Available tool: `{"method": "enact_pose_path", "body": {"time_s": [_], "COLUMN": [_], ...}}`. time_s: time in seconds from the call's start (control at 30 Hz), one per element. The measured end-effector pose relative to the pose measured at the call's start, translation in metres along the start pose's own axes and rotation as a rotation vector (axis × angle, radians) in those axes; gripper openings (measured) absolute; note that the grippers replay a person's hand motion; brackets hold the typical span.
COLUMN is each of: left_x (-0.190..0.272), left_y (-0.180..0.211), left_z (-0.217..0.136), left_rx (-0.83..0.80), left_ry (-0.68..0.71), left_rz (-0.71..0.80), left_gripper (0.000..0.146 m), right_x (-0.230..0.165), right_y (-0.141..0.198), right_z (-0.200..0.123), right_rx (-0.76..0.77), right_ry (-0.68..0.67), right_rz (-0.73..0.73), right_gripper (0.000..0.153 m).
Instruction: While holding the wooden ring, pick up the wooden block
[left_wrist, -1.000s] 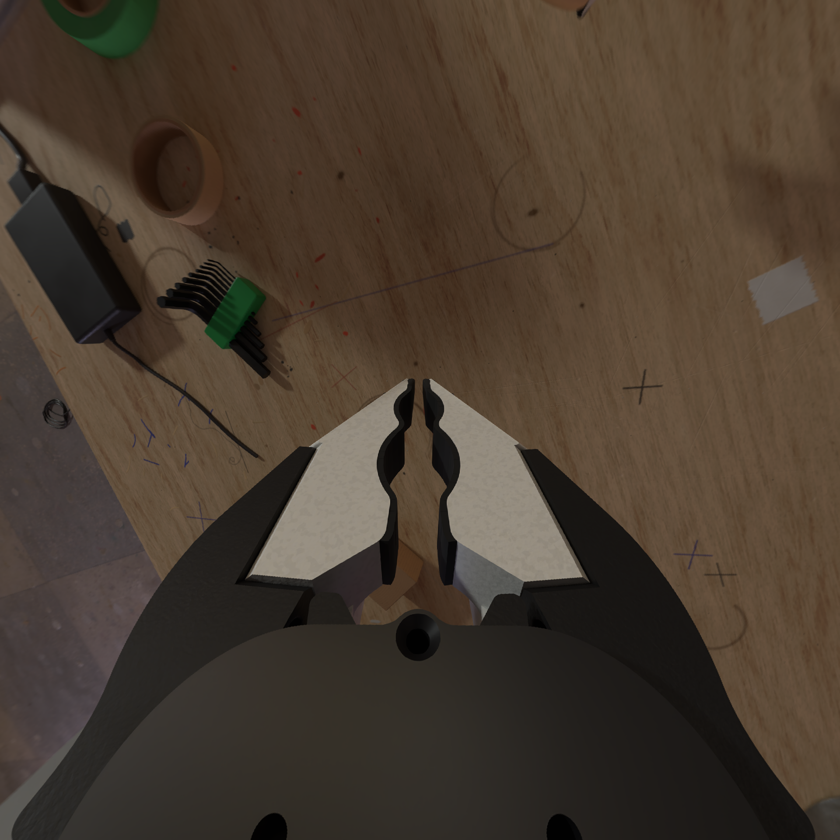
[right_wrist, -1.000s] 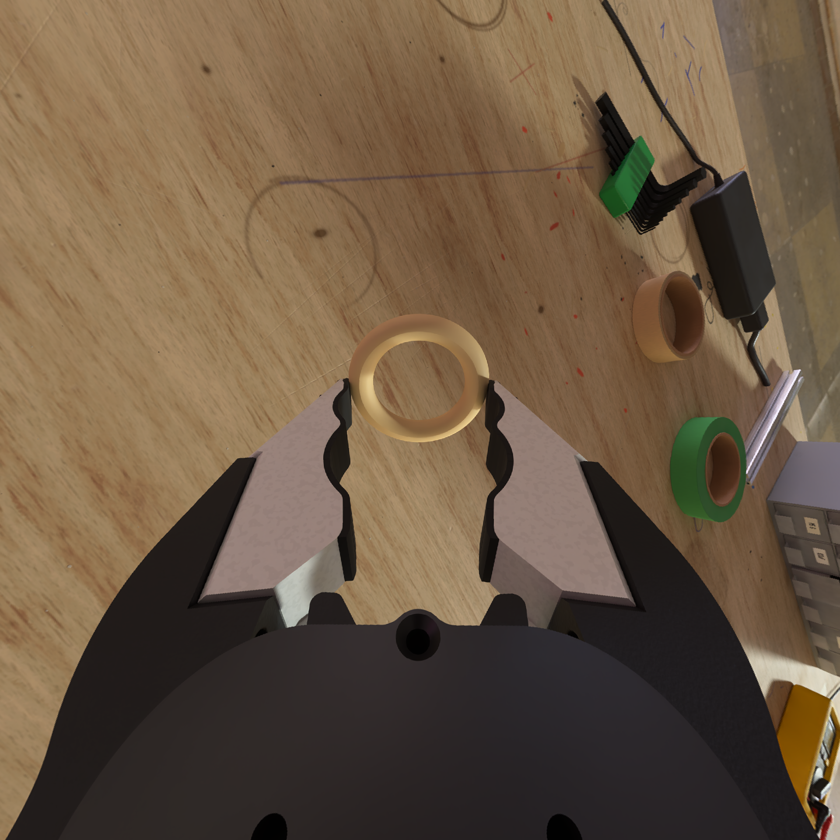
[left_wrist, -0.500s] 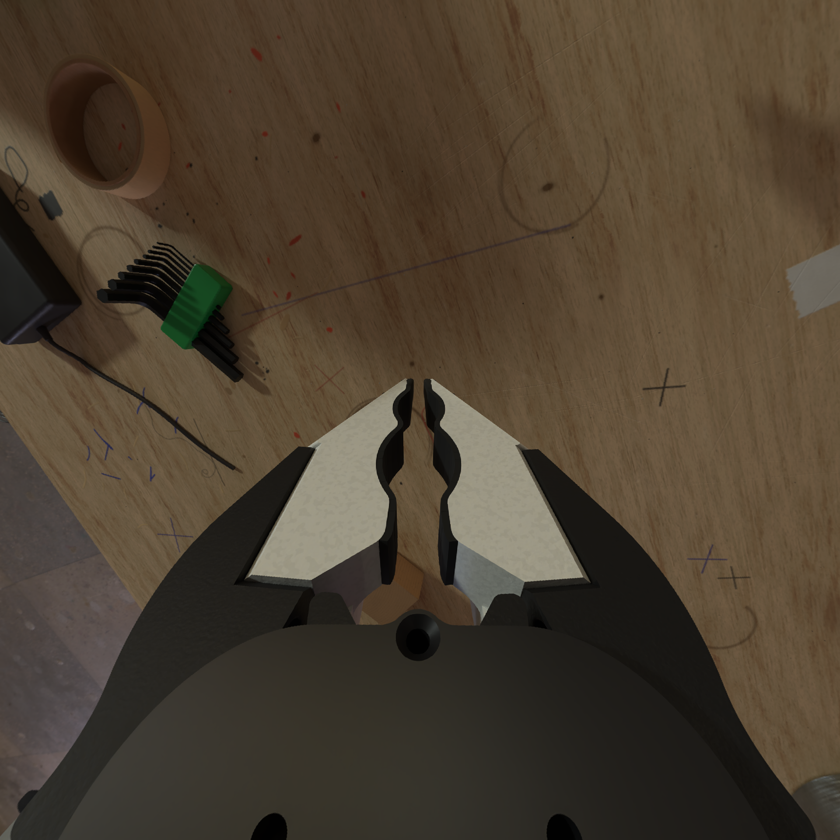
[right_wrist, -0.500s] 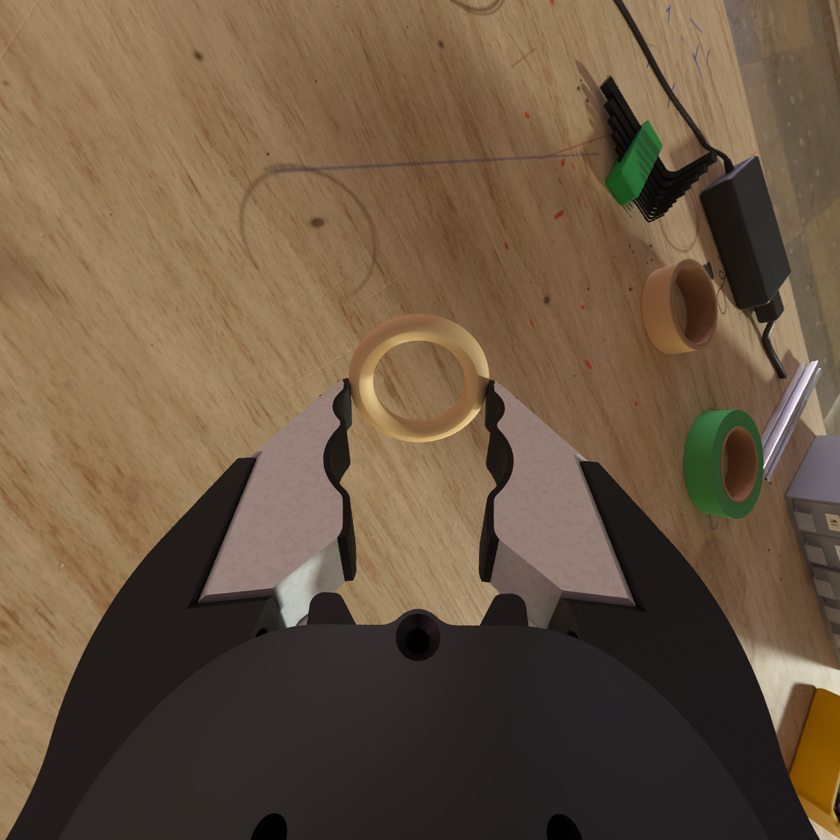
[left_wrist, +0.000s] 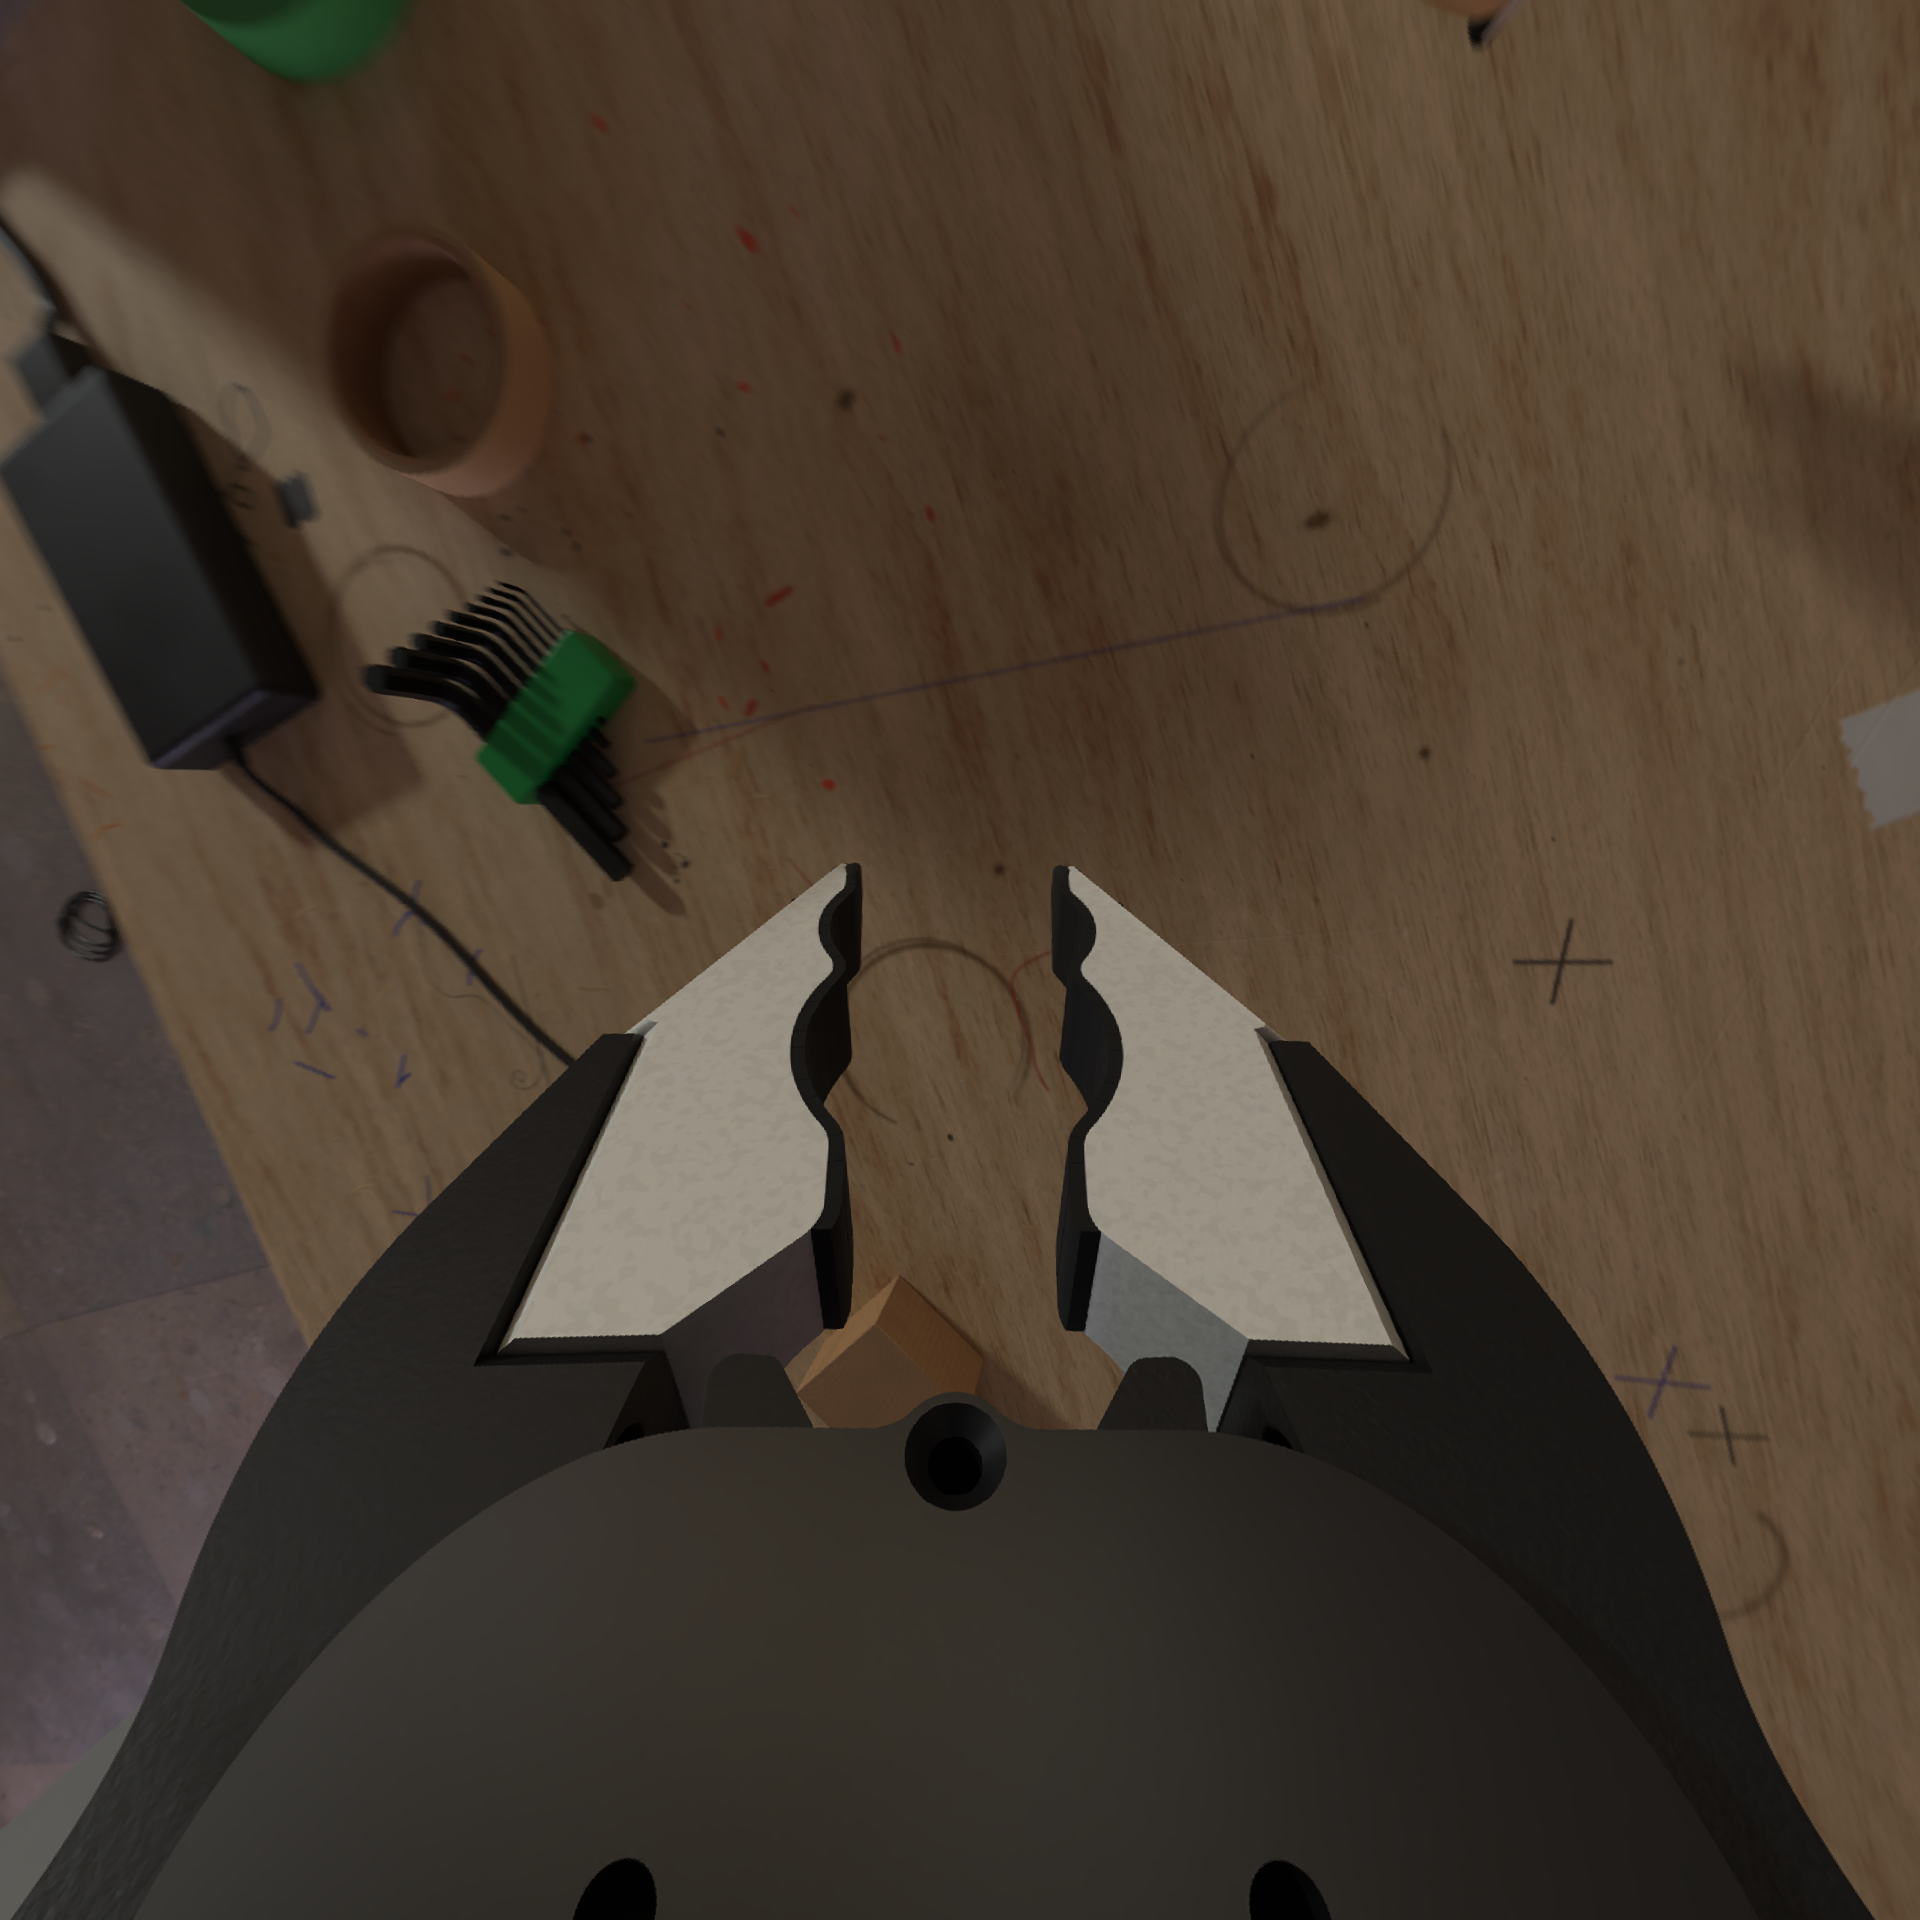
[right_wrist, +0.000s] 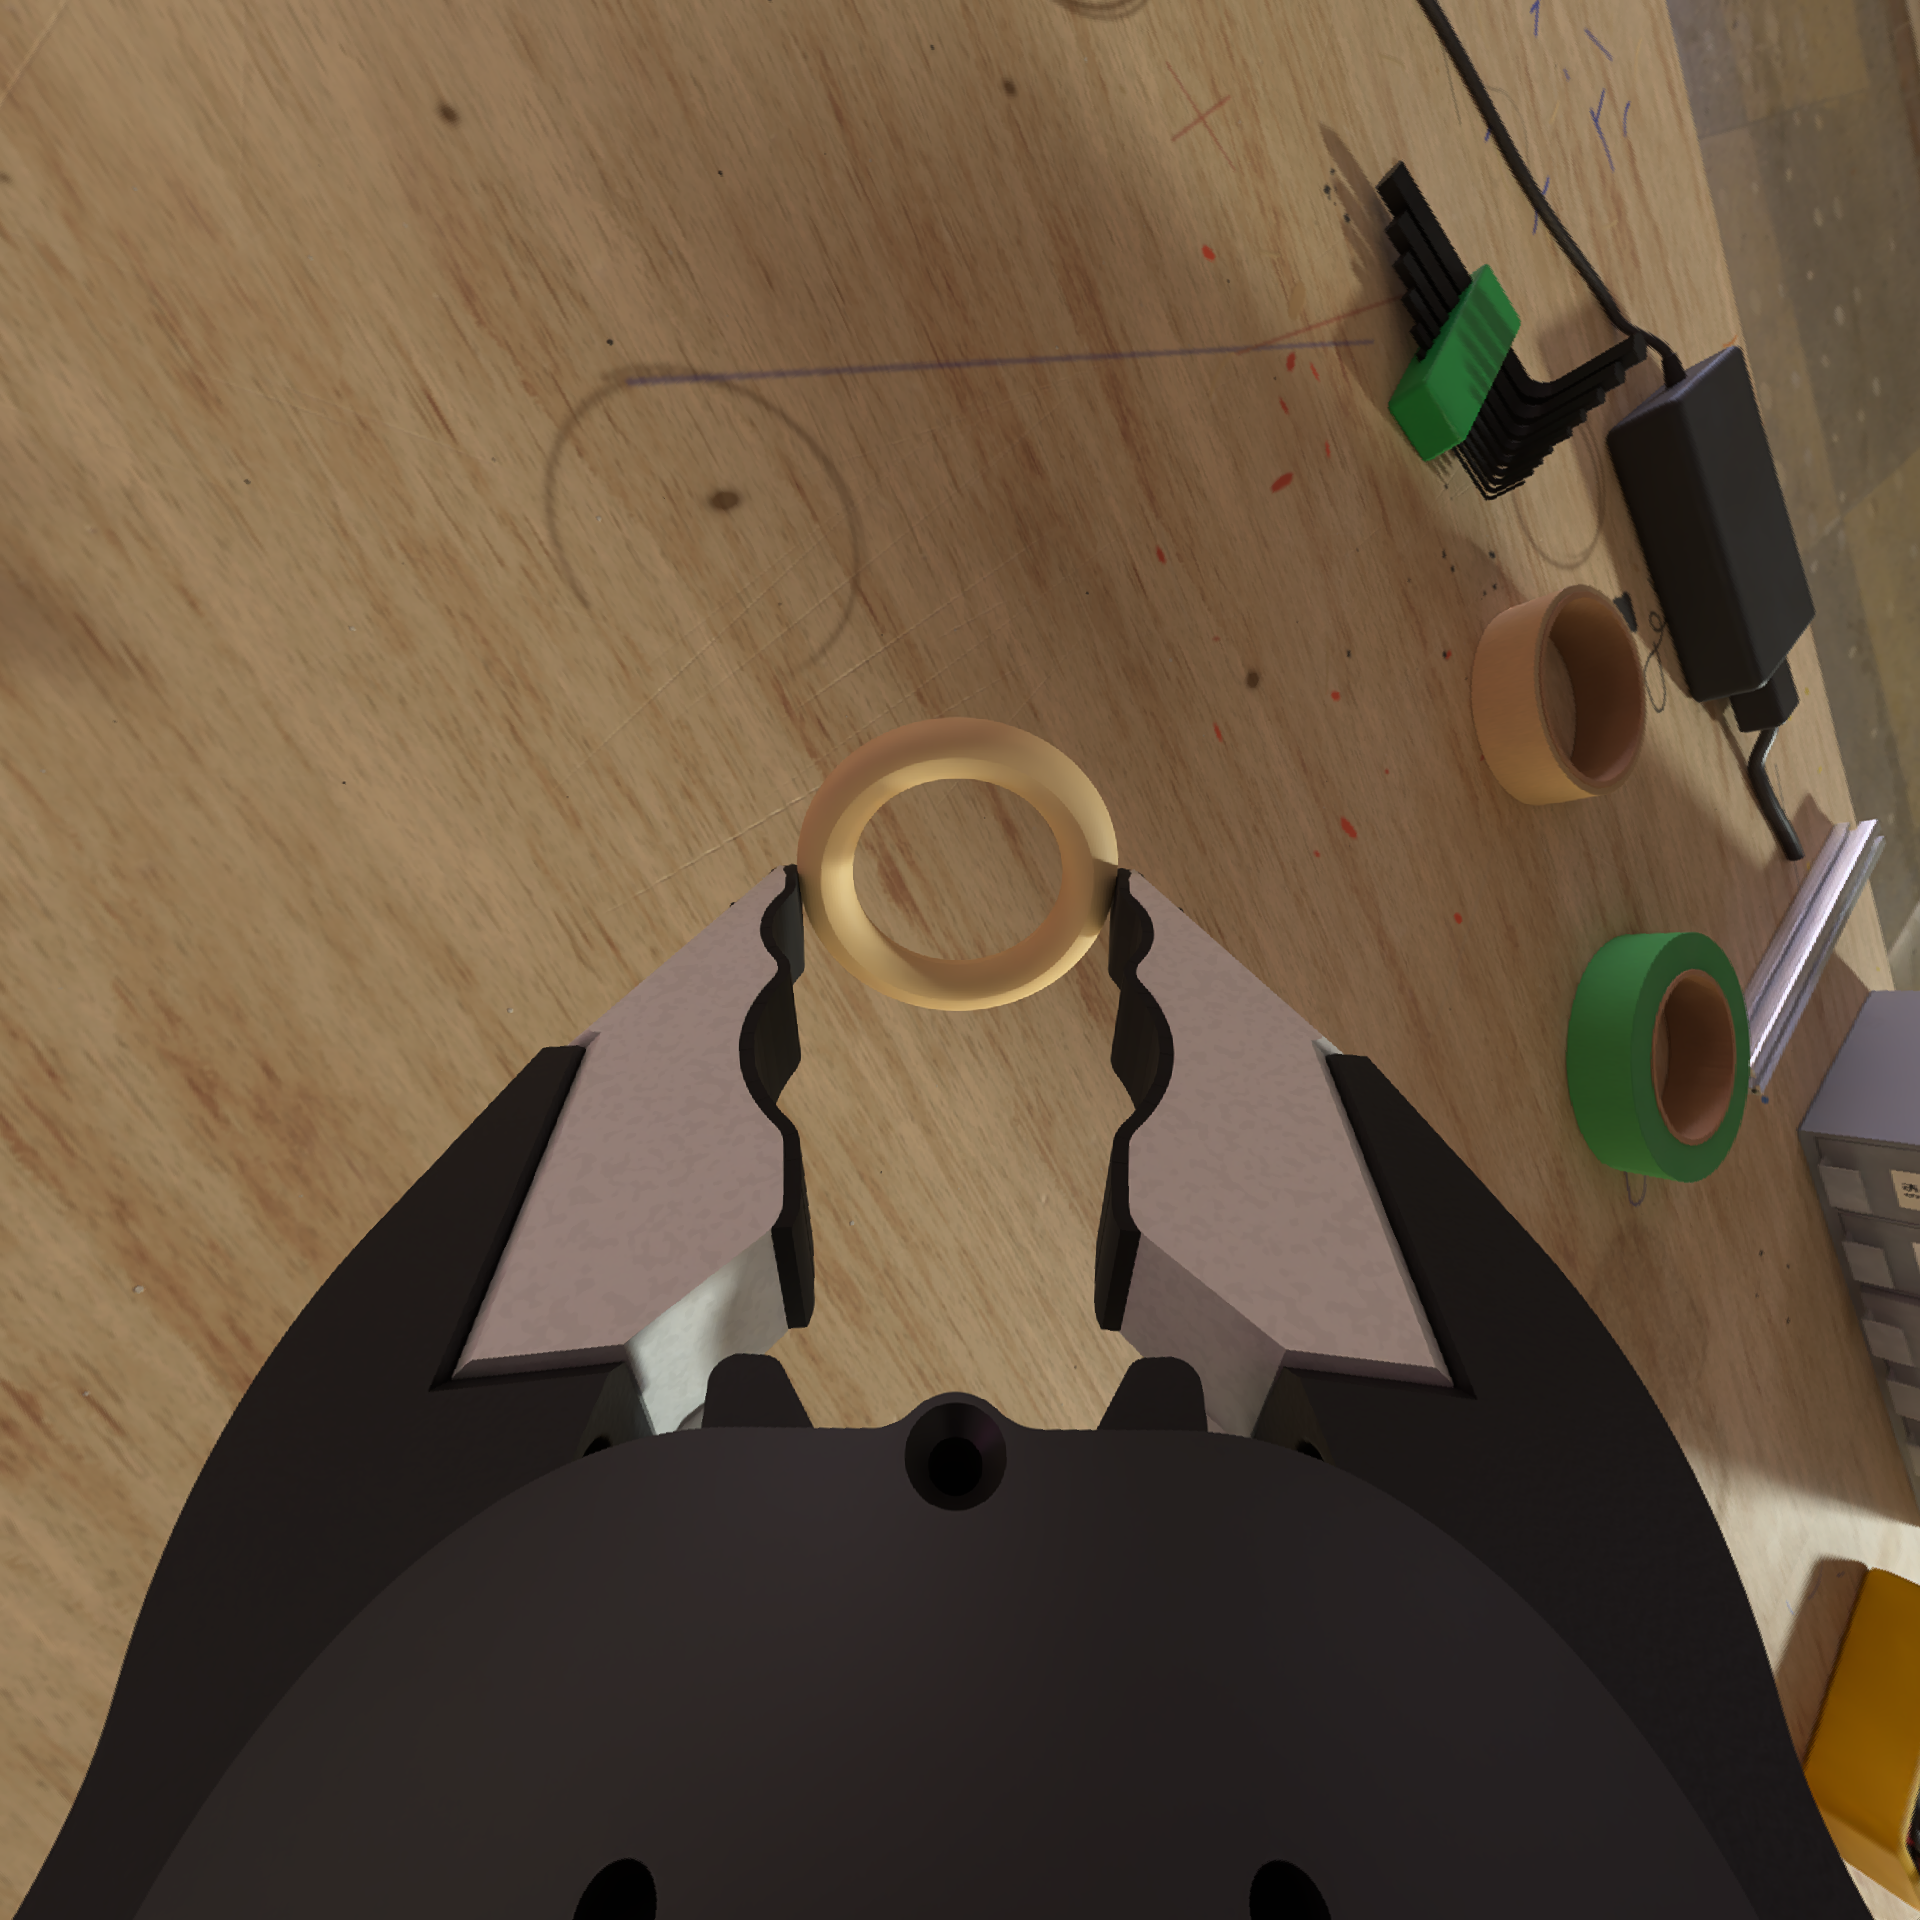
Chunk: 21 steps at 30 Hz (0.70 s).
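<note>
In the right wrist view, my right gripper (right_wrist: 956, 883) is shut on the pale wooden ring (right_wrist: 956, 961), pinched at both sides between the fingertips and held above the wooden table (right_wrist: 416, 727). In the left wrist view, my left gripper (left_wrist: 956, 883) is open and empty above the table. The wooden block (left_wrist: 883, 1361), a small tan cube, lies on the table near the base of the fingers, close to the left finger and partly hidden by the gripper body.
A green-holdered hex key set (left_wrist: 540, 717) (right_wrist: 1455, 364), a black power adapter with cable (left_wrist: 156, 582) (right_wrist: 1714, 530), a tan tape roll (left_wrist: 442, 364) (right_wrist: 1558, 696) and a green tape roll (right_wrist: 1652, 1055) lie near the table edge. A grey drawer unit (right_wrist: 1870, 1195) stands at the right.
My left gripper has opened from shut. Its view has shifted, with the tools sliding across the picture. The right gripper still holds the ring and has drifted slightly.
</note>
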<state>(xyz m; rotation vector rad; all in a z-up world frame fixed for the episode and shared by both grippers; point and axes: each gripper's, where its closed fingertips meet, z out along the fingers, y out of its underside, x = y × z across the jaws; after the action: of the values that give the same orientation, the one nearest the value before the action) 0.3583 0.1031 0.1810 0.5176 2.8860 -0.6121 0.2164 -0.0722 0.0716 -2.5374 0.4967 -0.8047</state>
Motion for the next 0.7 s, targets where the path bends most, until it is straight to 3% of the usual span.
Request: {"method": "enact_pose_path", "body": {"time_s": [0.2,0.33,0.43,0.5,0.6,0.7], "left_x": [-0.009,-0.007,-0.009,-0.008,-0.008,-0.013], "left_y": [0.004,0.071,0.165,0.226,0.283,0.298], "left_z": [-0.062,-0.084,-0.063,-0.033,0.013,0.043], "left_rx": [0.256,0.322,0.196,0.070,-0.021,-0.001], "left_ry": [-0.174,-0.383,-0.566,-0.586,-0.488,-0.367], "left_rz": [-0.071,-0.215,-0.400,-0.506,-0.615,-0.704], "left_gripper": [0.046,0.049,0.057,0.069,0.082,0.086], "right_x": [0.001,0.002,0.002,0.002,0.002,0.003], "right_y": [0.000,0.000,-0.003,-0.007,-0.012,-0.014], "right_z": [-0.001,0.000,-0.002,-0.004,-0.006,-0.007], "right_rx": [0.004,0.012,0.017,0.028,0.035,0.030], "right_ry": [0.003,0.007,0.013,0.014,0.016,0.020], "right_rz": [0.005,0.007,0.004,-0.002,-0.013,-0.017], "right_gripper": [0.059,0.059,0.059,0.059,0.059,0.059]}}
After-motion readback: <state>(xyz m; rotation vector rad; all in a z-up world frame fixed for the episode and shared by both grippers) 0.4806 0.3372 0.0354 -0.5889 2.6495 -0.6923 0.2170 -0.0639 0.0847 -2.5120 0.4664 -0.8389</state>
